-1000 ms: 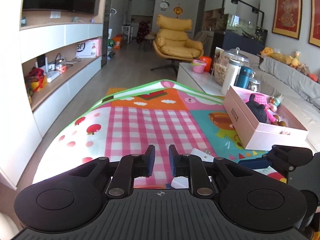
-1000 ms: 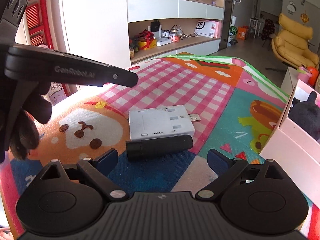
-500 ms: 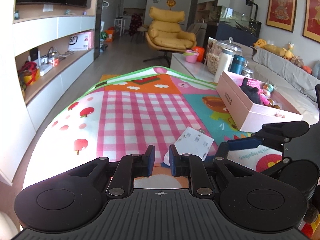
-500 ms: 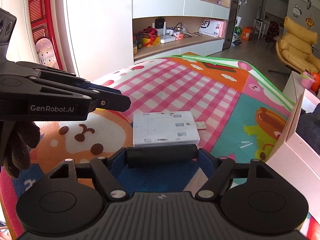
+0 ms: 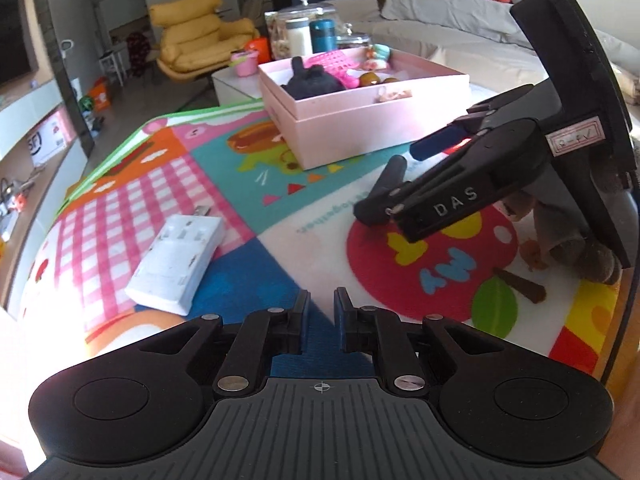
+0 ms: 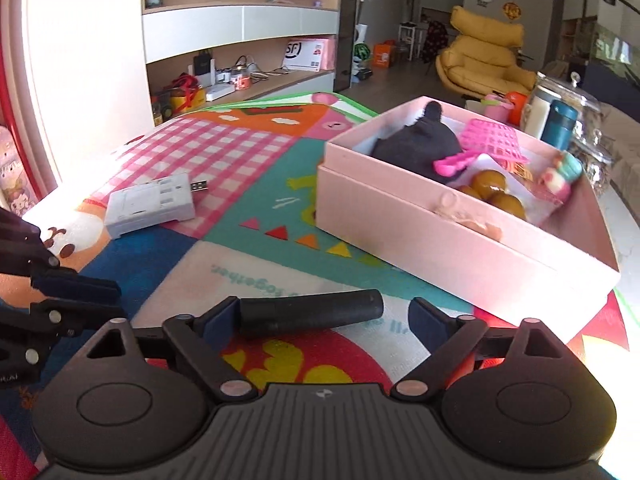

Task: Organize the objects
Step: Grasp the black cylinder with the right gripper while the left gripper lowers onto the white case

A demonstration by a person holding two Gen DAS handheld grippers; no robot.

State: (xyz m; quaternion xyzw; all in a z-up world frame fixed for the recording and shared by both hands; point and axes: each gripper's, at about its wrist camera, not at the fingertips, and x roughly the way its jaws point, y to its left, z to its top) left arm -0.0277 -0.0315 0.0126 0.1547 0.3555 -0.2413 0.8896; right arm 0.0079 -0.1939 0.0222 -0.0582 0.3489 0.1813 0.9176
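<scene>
My right gripper [image 6: 324,314], jaws opening, brackets a black cylinder [image 6: 310,312] beside the part-filled pink cardboard box [image 6: 460,240]; left gripper [image 5: 321,312] clenched, empty. White charger [image 5: 176,264] remains mid-mat.

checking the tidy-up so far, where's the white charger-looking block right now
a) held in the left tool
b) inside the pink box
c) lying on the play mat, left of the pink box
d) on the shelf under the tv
c, the white block lies flat on the play mat, well left of the pink box and apart from it, with no tool touching it.
</scene>
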